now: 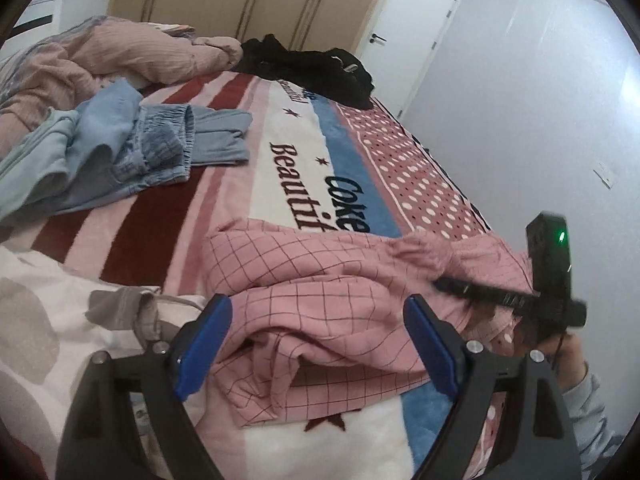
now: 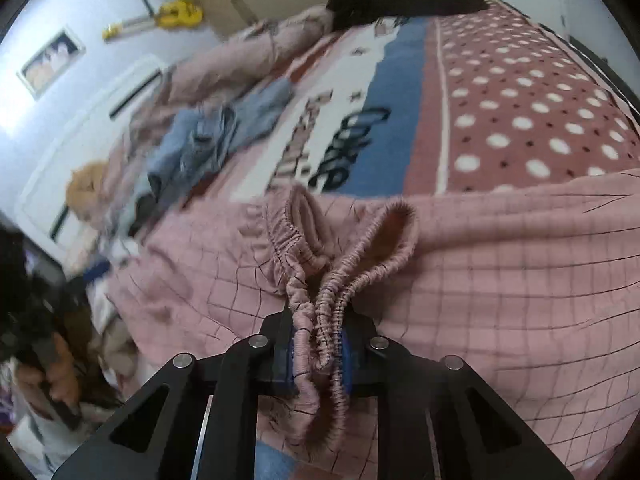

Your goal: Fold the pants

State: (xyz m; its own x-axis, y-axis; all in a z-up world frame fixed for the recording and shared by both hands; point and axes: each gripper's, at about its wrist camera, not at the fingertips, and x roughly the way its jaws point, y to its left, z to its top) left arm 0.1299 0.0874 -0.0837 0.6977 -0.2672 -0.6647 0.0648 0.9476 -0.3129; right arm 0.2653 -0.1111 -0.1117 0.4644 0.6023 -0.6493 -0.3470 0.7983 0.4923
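We are holding the pink checked pants (image 2: 500,264) by their elastic waistband (image 2: 320,292): our right tongs (image 2: 320,354) are clamped on the gathered band, and the blue pads are pressing it from both sides. In the left wrist view these right tongs (image 1: 452,284) are reaching into the bunched waist part of the pants (image 1: 320,304).

Our left tongs (image 1: 320,348) are standing wide apart and are gripping nothing; the crumpled pink cloth is lying just beyond their blue pads (image 1: 204,344), between them.

The pants are lying crumpled on the bed (image 1: 168,236), near its near edge and toward the side with the dotted border (image 1: 408,160). The blanket under them is showing red stripes, a white band with dark letters and a blue band.

Farther up the bed, a heap of light blue clothes (image 1: 132,148) is lying well apart from the pants, and a black garment (image 1: 312,68) is lying near the far edge. A pink quilt (image 1: 100,60) is bunched at the far left corner.
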